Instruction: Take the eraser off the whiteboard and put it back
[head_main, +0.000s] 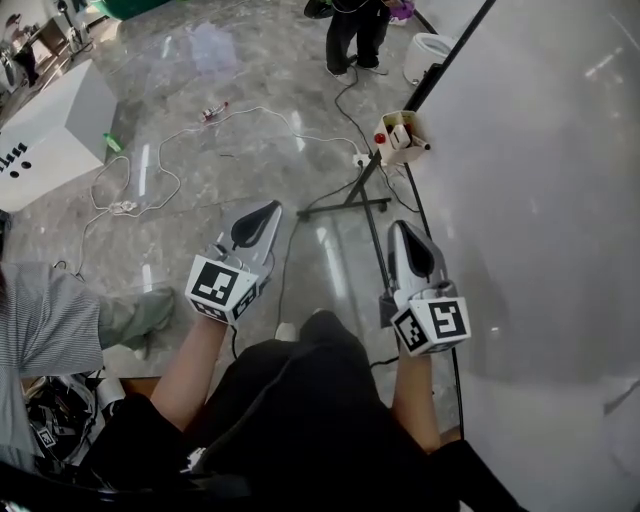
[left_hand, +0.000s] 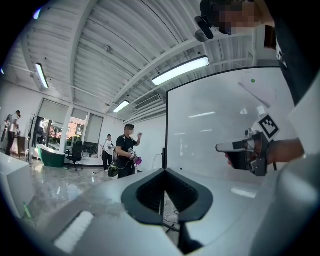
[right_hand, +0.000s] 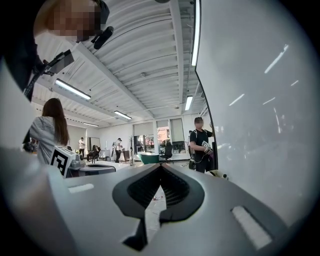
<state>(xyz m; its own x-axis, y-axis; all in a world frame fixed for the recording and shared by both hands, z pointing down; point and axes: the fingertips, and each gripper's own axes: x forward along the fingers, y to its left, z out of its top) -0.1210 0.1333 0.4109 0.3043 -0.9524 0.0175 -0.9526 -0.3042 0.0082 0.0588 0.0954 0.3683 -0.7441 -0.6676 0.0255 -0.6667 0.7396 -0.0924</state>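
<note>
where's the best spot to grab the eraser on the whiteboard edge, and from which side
Pinch the pale eraser across its short width, where it sticks out past the whiteboard edge, probably coming from the open floor side. The right gripper is nearer but shut, so it would open first. Finer shape is too small to tell.

Grey hand-held grippers (head_main: 270, 208) (head_main: 398, 226), black-white marker cubes (head_main: 222, 288), black clothing (head_main: 300, 400)

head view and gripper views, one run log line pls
left gripper: shut, empty | right gripper: shut, empty, beside whiteboard | held: nothing
</note>
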